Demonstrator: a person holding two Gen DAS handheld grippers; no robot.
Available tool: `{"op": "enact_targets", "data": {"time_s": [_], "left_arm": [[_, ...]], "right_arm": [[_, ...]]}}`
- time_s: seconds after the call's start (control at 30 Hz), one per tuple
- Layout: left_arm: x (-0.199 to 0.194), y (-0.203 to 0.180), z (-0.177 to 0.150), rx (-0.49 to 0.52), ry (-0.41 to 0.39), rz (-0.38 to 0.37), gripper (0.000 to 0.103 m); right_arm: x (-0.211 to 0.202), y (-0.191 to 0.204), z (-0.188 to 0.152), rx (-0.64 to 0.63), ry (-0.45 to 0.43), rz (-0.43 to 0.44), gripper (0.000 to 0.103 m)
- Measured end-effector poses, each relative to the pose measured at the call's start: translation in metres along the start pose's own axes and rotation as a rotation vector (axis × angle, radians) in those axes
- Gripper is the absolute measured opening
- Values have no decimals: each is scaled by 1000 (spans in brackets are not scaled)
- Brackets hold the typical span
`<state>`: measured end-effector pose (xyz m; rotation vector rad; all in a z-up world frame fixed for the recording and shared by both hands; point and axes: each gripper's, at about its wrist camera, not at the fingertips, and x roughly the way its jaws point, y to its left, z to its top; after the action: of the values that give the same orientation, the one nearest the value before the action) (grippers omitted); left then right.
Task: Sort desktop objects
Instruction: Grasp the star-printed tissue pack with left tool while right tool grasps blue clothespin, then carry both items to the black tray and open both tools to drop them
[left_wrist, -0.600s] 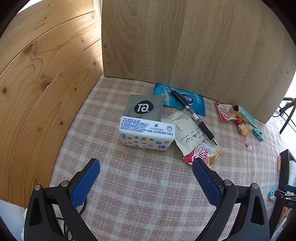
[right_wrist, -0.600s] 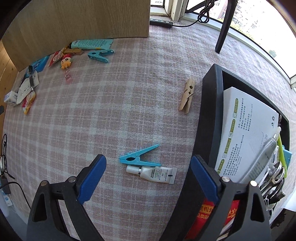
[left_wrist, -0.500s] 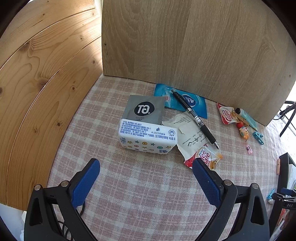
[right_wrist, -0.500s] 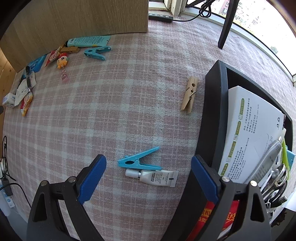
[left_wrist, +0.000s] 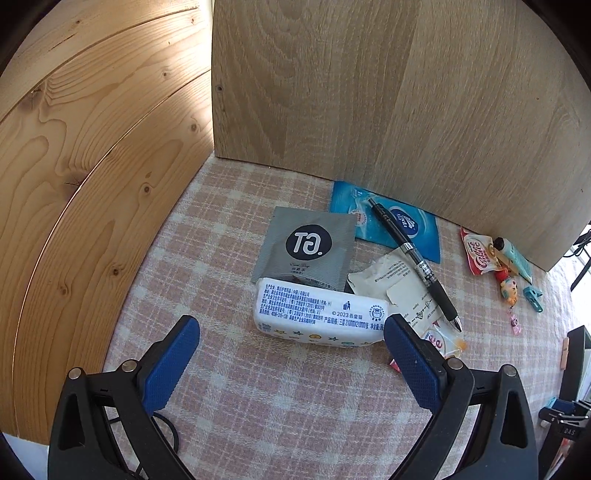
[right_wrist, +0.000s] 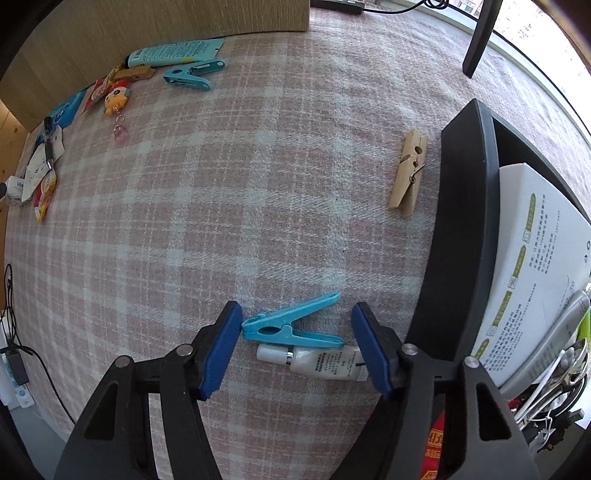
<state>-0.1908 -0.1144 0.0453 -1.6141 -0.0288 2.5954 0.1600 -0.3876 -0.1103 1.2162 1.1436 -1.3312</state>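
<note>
Pink-and-white plaid cloth (right_wrist: 229, 206) over whole desk, wooden panels behind and to one side. Counted, right wrist view: two blue plastic clothespins, near one (right_wrist: 291, 326) between right gripper (right_wrist: 295, 345) fingers, far one (right_wrist: 192, 75) by back panel; one wooden clothespin (right_wrist: 408, 173) just beside black organizer tray (right_wrist: 465, 229); one small white tube (right_wrist: 314, 362) touching near blue pin on its near side; one teal tube (right_wrist: 177, 53) against back panel; one cartoon keychain (right_wrist: 116, 98). Right gripper jaws at moderate width, left pad touching pin's hinge end, right pad apart from pin and over tube's tail; not clamped. Tray holds white printed booklet (right_wrist: 532, 266), other contents too cluttered to count. Counted, left wrist view: one white tissue pack (left_wrist: 319, 314), one grey sachet (left_wrist: 306, 247) marked with black circle, one blue wipe packet (left_wrist: 391, 221), one black pen (left_wrist: 417, 262) lying across packet and torn white wrapper (left_wrist: 402, 291), two red-and-white creamer sachets (left_wrist: 478, 251) (left_wrist: 441, 343). Left gripper (left_wrist: 291, 354) fully wide, empty, hovering near side of tissue pack, right pad just beside pack's end. Window with daylight and cables at far desk edge.
</note>
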Motion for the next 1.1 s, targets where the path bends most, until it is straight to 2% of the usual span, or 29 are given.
{"op": "enact_targets", "data": {"time_s": [0.07,0.2,0.3,0.33,0.37,0.43,0.5,0.53,0.6,0.8,1.1], "left_arm": [[1,-3,2,34,-15,-4,101],[4,-11,5,111,-21,-5,101],[5,-18,0,142,-21,-42,101],[6,-20,-1,160,-33,-26,101],[7,-22,-2,179,-48,3,99],[9,-24,-1,205,-45,0,94],[11,-25,-1,233,-29,-30,76],[12,-26,-1,259,-30,-33,73],[12,-24,-2,264,-37,-43,72],[8,-20,-1,275,-47,-70,71],[-18,-11,3,282,-106,-72,71]], "right_arm": [[-3,-1,4,13,8,12,42],[-3,-3,14,13,11,25,42],[-1,0,10,2,4,14,42],[-1,4,8,-2,2,11,42],[0,10,0,-3,1,10,42],[2,19,-5,5,-1,11,42],[2,20,-15,6,-2,16,42],[2,22,-16,5,-2,18,42],[-8,1,-21,-1,0,26,42],[-1,-7,-8,-12,2,68,41],[-28,37,14,-18,-40,75,41]]}}
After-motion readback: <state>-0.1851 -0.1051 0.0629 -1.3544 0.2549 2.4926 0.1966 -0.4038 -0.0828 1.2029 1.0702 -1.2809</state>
